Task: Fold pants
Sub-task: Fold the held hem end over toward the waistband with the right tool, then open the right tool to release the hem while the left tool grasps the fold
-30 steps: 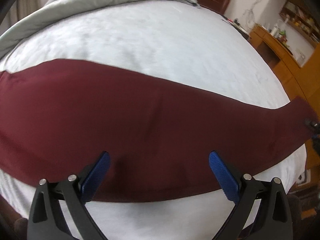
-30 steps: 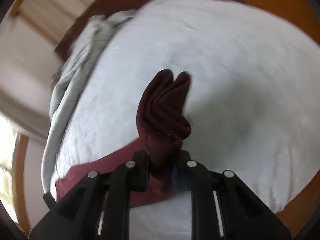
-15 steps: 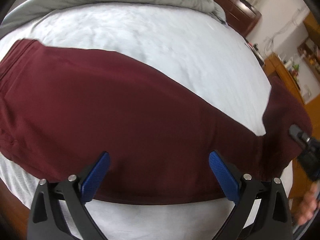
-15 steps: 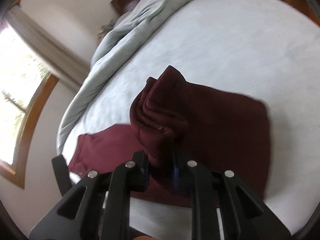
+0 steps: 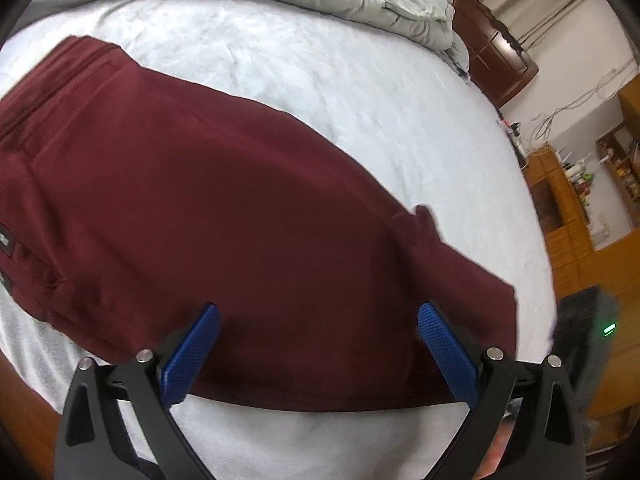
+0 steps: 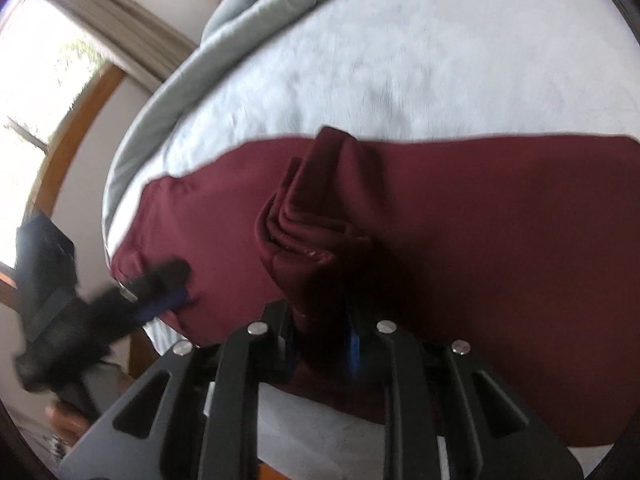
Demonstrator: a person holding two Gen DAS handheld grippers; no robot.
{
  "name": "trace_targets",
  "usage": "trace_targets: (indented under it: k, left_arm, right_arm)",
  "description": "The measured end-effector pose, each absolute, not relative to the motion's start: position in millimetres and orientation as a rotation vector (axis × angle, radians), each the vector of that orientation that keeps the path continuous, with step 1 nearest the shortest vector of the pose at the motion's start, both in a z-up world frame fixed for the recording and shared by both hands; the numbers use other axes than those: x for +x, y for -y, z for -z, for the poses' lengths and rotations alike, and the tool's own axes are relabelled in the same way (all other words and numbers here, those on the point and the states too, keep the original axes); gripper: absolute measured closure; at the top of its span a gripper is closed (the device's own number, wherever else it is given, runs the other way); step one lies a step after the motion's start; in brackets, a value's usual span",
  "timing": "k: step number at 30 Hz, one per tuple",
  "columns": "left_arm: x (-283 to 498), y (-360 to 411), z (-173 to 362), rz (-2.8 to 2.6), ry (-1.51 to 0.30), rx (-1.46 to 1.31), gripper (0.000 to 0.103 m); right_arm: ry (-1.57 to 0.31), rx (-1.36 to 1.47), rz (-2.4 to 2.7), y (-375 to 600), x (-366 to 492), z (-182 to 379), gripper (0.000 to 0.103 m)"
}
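Hovering wide open, the left claw (image 5: pixel 319 346) sits over the near edge of the pants (image 5: pixel 224 220), which lie flat across the bed (image 5: pixel 360 92). On the right, the right claw (image 6: pixel 320 330) is pinching a bunched cuff. Risk: the bunch slips out or lands crooked, since that wad is thick and lopsided.

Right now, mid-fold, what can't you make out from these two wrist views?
- Pants, left wrist view: waistband end cut off by the frame's left edge.
- Left gripper, right wrist view: motion blur hides how its jaws stand.
- Pants hem, right wrist view: bunched between the right gripper's jaws, so its layers are hidden.
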State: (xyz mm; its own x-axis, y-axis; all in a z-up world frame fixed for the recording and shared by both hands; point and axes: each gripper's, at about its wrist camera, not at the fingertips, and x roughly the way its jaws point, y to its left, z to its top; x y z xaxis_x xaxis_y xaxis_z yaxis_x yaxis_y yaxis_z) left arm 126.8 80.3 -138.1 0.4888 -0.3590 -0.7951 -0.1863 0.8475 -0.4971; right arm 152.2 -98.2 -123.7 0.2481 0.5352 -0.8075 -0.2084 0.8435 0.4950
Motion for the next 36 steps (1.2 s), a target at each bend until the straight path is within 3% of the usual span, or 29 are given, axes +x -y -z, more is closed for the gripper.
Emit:
trace_targets:
  k: [1, 3, 5, 11, 19, 22, 24, 27, 30, 34, 36]
  left_arm:
    - [129.0, -79.6, 137.7, 0.127, -1.074, -0.6, 0.004]
    - [131.3, -76.0, 135.4, 0.15, -1.077, -0.621, 0.004]
    - [135.8, -70.2, 132.7, 0.181, -1.077, -0.628, 0.004]
    - [151.7, -55.9, 146.8, 0.237, -1.159, -0.688, 0.004]
    - [163.2, -23.4, 159.1, 0.253, -1.224, -0.657, 0.004]
    - [164.9, -7.1, 157.7, 0.265, -1.264, -0.612, 0.026]
    - [165.0, -0.9, 160.7, 0.252, -1.276, -0.568, 0.057]
    - [165.5, -4.1, 168.0, 0.201, -1.274, -0.571, 0.071]
    - [161.7, -7.0, 160.4, 0.193, -1.245, -0.609, 0.079]
    - [145.8, -19.3, 138.0, 0.18, -1.142, -0.577, 0.08]
    - [143.6, -34.4, 155.5, 0.113, -1.172, -0.537, 0.079]
  right_arm:
    - [-1.224, 0.295, -0.525, 98.3, 149.8, 126.1, 0.074]
    - [-1.234, 0.295, -0.586, 95.4, 146.2, 122.4, 0.05]
    - [-1.252, 0.313, -0.651, 94.9, 138.9, 117.9, 0.041]
    - [-1.239, 0.428, -0.762, 147.2, 118.9, 86.8, 0.043]
    - [-1.156, 0.523, -0.508, 256.6, 109.2, 68.6, 0.042]
    - [-1.145, 0.552, -0.458, 271.4, 107.6, 72.1, 0.042]
    - [-1.14, 0.577, -0.458, 275.6, 105.9, 75.0, 0.042]
    - [-1.148, 0.576, -0.456, 274.3, 103.8, 80.2, 0.041]
    - [-1.153, 0.584, -0.455, 276.9, 102.2, 82.7, 0.041]
    - [-1.13, 0.61, -0.438, 287.6, 103.6, 80.7, 0.039]
    - [-1.129, 0.615, -0.431, 293.1, 105.5, 83.6, 0.039]
